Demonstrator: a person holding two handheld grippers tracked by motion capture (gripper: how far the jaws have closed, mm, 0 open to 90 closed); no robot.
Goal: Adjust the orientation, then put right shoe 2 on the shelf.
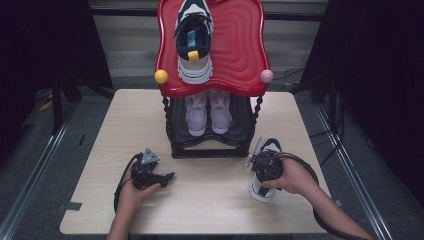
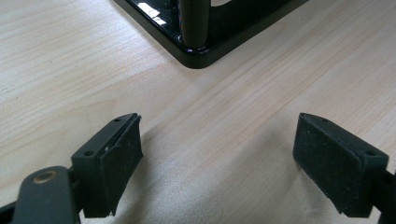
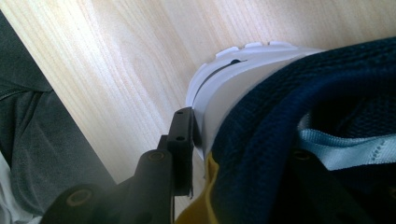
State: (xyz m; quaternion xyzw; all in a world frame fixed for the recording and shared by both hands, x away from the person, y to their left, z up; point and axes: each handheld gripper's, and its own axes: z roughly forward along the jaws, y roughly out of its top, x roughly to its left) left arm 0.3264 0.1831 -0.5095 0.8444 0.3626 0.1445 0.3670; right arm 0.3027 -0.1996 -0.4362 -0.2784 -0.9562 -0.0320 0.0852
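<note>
On the table (image 1: 210, 200), right gripper (image 1: 265, 167) jaws clamp the navy-and-white sneaker (image 1: 263, 187) at its heel; left gripper (image 2: 217, 163) rests wide, holding nothing

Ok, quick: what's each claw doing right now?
Left claw: open, empty, over the table.
Right claw: shut on the navy-and-white sneaker's heel.
</note>
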